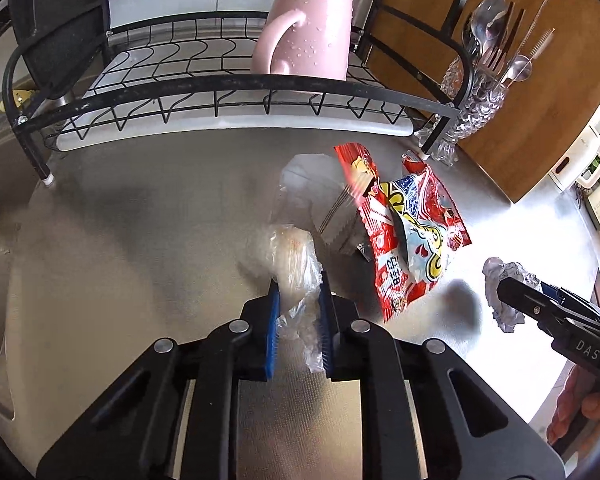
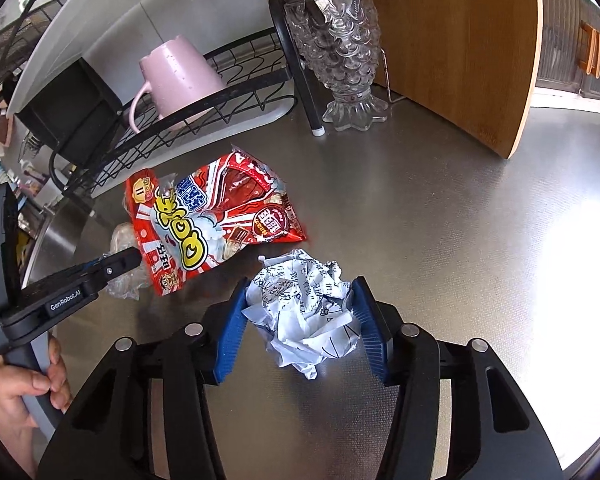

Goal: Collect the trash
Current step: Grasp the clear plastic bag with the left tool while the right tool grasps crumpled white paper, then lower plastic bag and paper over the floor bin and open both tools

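Note:
On the steel counter, my left gripper (image 1: 299,280) has its blue pads pressed on a crumpled clear plastic wrap (image 1: 296,260). Just to the right of it lies a red snack bag (image 1: 408,236), with a flat clear wrapper (image 1: 312,188) behind. In the right wrist view my right gripper (image 2: 302,282) straddles a crumpled ball of written paper (image 2: 304,308), both pads touching its sides. The snack bag (image 2: 204,220) lies beyond it to the left, where the left gripper (image 2: 132,258) holds the plastic wrap (image 2: 122,240). The right gripper (image 1: 508,284) partly hides the paper ball (image 1: 496,304).
A black wire dish rack (image 1: 220,84) with an upturned pink mug (image 1: 308,32) stands behind the trash. A glass cutlery holder (image 2: 348,60) and an upright wooden board (image 2: 460,40) stand at the back right. A hand (image 2: 20,392) grips the left tool's handle.

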The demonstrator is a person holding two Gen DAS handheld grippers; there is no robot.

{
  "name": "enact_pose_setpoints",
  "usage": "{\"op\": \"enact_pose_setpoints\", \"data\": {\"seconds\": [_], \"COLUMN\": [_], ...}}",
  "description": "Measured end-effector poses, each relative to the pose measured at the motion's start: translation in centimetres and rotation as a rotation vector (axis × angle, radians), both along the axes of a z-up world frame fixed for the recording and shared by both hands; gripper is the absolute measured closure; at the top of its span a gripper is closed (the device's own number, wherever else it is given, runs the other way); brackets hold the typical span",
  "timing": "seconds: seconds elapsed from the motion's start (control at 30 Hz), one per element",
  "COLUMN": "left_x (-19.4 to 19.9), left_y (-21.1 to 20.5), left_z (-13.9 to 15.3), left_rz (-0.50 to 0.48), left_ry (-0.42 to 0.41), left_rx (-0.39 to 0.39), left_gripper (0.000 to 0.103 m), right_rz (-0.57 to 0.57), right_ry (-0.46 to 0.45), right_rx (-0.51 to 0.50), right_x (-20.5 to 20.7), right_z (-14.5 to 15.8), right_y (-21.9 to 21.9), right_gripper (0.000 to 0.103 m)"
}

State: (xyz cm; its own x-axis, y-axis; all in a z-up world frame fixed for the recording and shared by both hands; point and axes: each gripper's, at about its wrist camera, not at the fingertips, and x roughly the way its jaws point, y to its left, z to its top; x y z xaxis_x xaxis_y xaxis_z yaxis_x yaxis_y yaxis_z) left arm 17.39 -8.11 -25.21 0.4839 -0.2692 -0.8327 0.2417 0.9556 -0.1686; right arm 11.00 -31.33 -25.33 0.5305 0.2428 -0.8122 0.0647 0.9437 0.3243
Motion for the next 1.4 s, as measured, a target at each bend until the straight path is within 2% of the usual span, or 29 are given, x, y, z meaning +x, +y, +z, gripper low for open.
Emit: {"op": "enact_pose_setpoints", "data": {"seconds": [0.17, 0.37, 0.53, 0.73, 0.9, 1.03, 1.2, 1.4], "left_x": [-3.6, -10.4, -16.7, -23.4, -27.1, -28.9, -30.3, -29.6], "left_y": [1.9, 4.6, 7.3, 9.8, 11.3, 12.0, 12.1, 11.3], "left_z": [2.3, 4.3, 3.9, 2.0, -1.3, -5.3, -12.4, -19.9], "left_rz": [0.013, 0.012, 0.028, 0.029, 0.031, 0.029, 0.007, -0.021], "left_ry": [-0.029, -0.036, -0.003, 0.048, 0.117, 0.185, 0.294, 0.382], "left_rx": [-0.001, 0.003, -0.008, -0.018, -0.018, -0.007, 0.012, -0.006], "left_gripper": [0.089, 0.088, 0.088, 0.087, 0.085, 0.085, 0.084, 0.085], "right_rz": [0.002, 0.027, 0.059, 0.082, 0.099, 0.109, 0.124, 0.115], "right_ry": [-0.025, -0.063, -0.059, -0.024, 0.028, 0.096, 0.215, 0.327], "right_rx": [0.013, 0.028, 0.022, 0.022, 0.018, 0.006, -0.004, 0.012], "right_x": [-2.0, -6.2, -11.2, -17.2, -21.1, -23.0, -23.8, -23.1], "right_z": [1.5, 3.8, 4.3, 3.6, 1.7, -1.4, -7.8, -16.0], "right_y": [0.9, 3.8, 6.5, 9.5, 11.5, 12.8, 14.5, 16.2], "right_gripper": [0.051, 0.051, 0.051, 0.051, 0.051, 0.050, 0.050, 0.050]}}
